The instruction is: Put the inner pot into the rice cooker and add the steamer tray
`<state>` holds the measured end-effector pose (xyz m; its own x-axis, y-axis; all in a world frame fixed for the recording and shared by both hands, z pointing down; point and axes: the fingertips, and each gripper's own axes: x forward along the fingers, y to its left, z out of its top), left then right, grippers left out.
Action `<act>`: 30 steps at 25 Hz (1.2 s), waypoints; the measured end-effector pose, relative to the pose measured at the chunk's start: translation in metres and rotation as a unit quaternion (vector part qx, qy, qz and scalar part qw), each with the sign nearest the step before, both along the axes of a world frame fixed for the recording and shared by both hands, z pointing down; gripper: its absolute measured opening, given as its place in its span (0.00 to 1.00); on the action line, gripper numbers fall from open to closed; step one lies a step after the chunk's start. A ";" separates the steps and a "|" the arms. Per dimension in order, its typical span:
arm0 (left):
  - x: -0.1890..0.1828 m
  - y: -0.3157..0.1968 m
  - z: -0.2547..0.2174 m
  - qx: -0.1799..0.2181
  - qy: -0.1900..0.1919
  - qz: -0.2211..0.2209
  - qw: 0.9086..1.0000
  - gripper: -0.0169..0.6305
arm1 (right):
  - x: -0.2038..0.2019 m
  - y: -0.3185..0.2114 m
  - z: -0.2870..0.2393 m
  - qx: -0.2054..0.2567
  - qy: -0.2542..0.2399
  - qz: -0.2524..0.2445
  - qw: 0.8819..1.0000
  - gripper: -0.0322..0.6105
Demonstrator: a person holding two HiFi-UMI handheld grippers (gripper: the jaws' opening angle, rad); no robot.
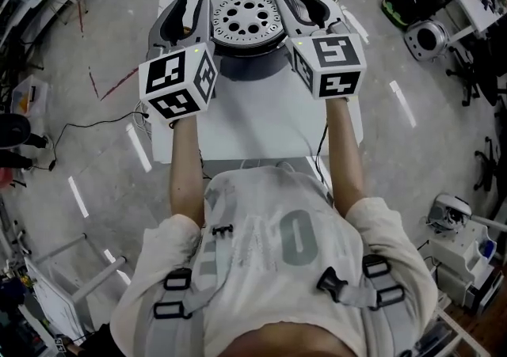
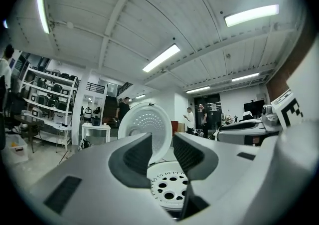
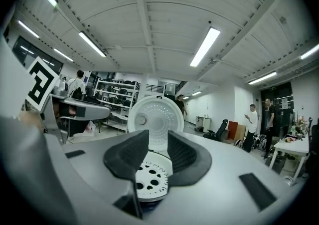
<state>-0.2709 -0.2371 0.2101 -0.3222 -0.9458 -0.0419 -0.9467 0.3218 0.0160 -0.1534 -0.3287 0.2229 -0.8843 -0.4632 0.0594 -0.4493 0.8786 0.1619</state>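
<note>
The left gripper's [image 2: 162, 144] jaws stand apart. Nothing is between their dark ribbed pads, and the gap shows only the cooker lid [image 2: 142, 121] behind. The right gripper's [image 3: 158, 141] jaws are also apart and empty, with a somewhat narrower gap. Both grippers point level.

Just beyond and below each pair of jaws lies the white steamer tray [image 2: 169, 191], a round disc pierced with holes. It sits flat in the mouth of the rice cooker [image 1: 247, 48] and neither gripper touches it. From the head view the 2 grippers flank the tray, 1 at its left edge and 1 at its right. The tray covers the opening, so the inner pot cannot be made out beneath it. The lid stands upright behind the tray, its dimpled inner face turned toward the grippers.

The cooker stands at the far end of a white table [image 1: 261, 126]. Each gripper carries a marker cube, the left cube [image 1: 178, 78] and the right cube [image 1: 331, 62], at the ends of the person's bare forearms. The person wears a light shirt under a strapped harness [image 1: 341, 284].

Around the table is a grey floor [image 1: 95, 150] with cables. Farther off are shelves [image 2: 47, 94], several people [image 3: 251, 119] standing, and long ceiling lights [image 3: 202, 47].
</note>
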 end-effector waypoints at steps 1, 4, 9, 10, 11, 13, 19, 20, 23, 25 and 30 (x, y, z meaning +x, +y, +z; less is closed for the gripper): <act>0.003 0.007 -0.002 0.005 -0.007 -0.005 1.000 0.23 | 0.002 0.006 -0.003 -0.002 -0.008 -0.005 1.000 0.24; 0.015 0.025 -0.006 0.027 -0.024 -0.021 0.999 0.13 | 0.012 0.024 -0.008 0.003 -0.033 -0.010 0.999 0.16; 0.038 0.053 -0.004 0.055 -0.047 -0.039 0.997 0.06 | 0.033 0.054 -0.009 0.016 -0.063 -0.005 0.998 0.06; 0.043 0.057 -0.001 0.054 -0.050 -0.040 0.996 0.06 | 0.036 0.058 -0.007 0.012 -0.067 -0.003 0.998 0.06; 0.047 0.060 0.004 0.049 -0.052 -0.039 0.997 0.06 | 0.040 0.062 -0.003 0.009 -0.069 0.000 0.998 0.06; 0.051 0.063 0.019 0.033 -0.050 -0.040 0.997 0.06 | 0.046 0.066 0.006 0.002 -0.065 0.009 0.998 0.06; 0.057 0.071 0.061 -0.012 -0.016 -0.048 0.999 0.06 | 0.063 0.073 0.055 -0.038 -0.027 0.010 0.999 0.06; 0.058 0.071 0.063 -0.014 -0.015 -0.050 0.999 0.06 | 0.066 0.074 0.061 -0.044 -0.021 0.008 0.999 0.06; 0.056 0.070 0.061 -0.010 -0.015 -0.055 0.998 0.06 | 0.070 0.071 0.069 -0.051 -0.014 0.010 0.999 0.06; 0.054 0.072 0.059 -0.009 -0.014 -0.059 0.998 0.06 | 0.070 0.070 0.069 -0.052 -0.017 0.012 0.998 0.06; 0.046 0.081 0.062 -0.014 -0.009 -0.065 0.998 0.06 | 0.064 0.073 0.068 -0.059 -0.022 0.007 0.998 0.06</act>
<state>-0.2246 -0.1557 0.2725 -0.4422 -0.8966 -0.0223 -0.8967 0.4425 -0.0108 -0.0895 -0.2553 0.2914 -0.8805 -0.4679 0.0755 -0.4665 0.8838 0.0367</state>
